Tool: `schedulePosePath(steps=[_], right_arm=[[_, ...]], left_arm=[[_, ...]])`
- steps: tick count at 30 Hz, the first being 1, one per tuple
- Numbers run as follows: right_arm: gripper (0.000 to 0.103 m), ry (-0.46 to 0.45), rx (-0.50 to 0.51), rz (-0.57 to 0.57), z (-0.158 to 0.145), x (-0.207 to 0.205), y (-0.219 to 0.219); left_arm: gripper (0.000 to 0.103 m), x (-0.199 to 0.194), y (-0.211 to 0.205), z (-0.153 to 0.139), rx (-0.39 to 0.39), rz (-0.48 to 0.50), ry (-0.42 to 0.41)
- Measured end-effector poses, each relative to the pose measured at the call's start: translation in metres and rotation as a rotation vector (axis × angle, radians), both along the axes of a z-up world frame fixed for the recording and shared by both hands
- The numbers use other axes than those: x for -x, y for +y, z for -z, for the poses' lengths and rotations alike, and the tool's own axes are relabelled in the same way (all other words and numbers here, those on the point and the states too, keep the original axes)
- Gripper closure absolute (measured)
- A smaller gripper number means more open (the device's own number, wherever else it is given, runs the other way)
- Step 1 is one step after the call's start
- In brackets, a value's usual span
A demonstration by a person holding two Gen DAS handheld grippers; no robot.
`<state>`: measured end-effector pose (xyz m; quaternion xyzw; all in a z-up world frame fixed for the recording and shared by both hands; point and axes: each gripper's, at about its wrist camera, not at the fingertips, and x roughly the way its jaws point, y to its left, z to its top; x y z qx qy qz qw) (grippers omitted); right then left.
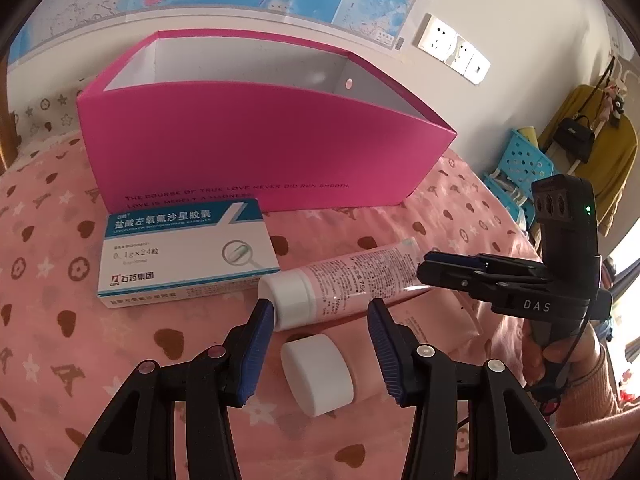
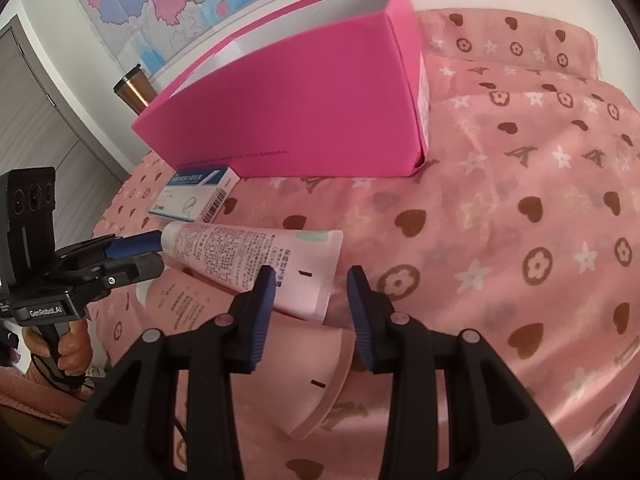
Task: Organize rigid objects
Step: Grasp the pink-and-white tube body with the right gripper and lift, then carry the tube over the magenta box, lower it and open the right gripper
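Note:
Two pink tubes with white caps lie on the bedspread. The upper tube [image 1: 340,280] [image 2: 256,252] lies crosswise; the lower tube [image 1: 318,376] [image 2: 240,320] lies just in front of it. My left gripper [image 1: 320,316] [image 2: 158,254] is open, its left fingertip by the upper tube's cap and the lower tube's cap between its fingers, untouched. My right gripper [image 2: 312,280] [image 1: 424,266] is open over the upper tube's crimped end, pads not pressing it. A white and blue medicine box [image 1: 180,252] [image 2: 196,196] lies in front of the open-topped pink box [image 1: 260,152] [image 2: 300,120].
A pink heart-print bedspread [image 2: 520,240] covers the surface. A blue perforated basket [image 1: 520,168] and hanging bags stand at the right. A copper tumbler [image 2: 134,88] stands behind the pink box. A map and sockets [image 1: 452,46] are on the wall. A person's hand [image 2: 72,352] grips each handle.

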<state>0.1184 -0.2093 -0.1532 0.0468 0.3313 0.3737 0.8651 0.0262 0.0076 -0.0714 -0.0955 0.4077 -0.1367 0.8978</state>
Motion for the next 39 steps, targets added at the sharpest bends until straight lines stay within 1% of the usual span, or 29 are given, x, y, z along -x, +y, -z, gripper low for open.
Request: schedulePosePath(steps=[5,11,18,26,33,39], right_arm=[[0.064,-0.005,0.004,-0.007,0.000,0.001,0.004],[0.063,-0.012,0.001,0.004,-0.004,0.002,0.002],[0.063,-0.036,-0.001,0.011,-0.012,0.008,-0.001],[0.063,-0.078,-0.003,0.016,-0.027,0.017,-0.008],[0.063,-0.138,-0.009,0.026,-0.049,0.021,-0.013],[0.063,-0.195,-0.018,0.034,-0.068,0.023,-0.014]], left_arm=[[0.055,0.000,-0.003,-0.001,-0.008,0.007,-0.001],[0.055,0.000,-0.005,-0.001,0.005,0.013,0.002],[0.055,0.004,-0.008,-0.008,0.002,0.017,-0.019],[0.055,0.007,-0.010,-0.025,-0.002,0.019,-0.069],[0.055,0.004,-0.012,-0.042,-0.008,0.031,-0.113],[0.055,-0.003,-0.015,-0.060,-0.037,0.026,-0.167]])
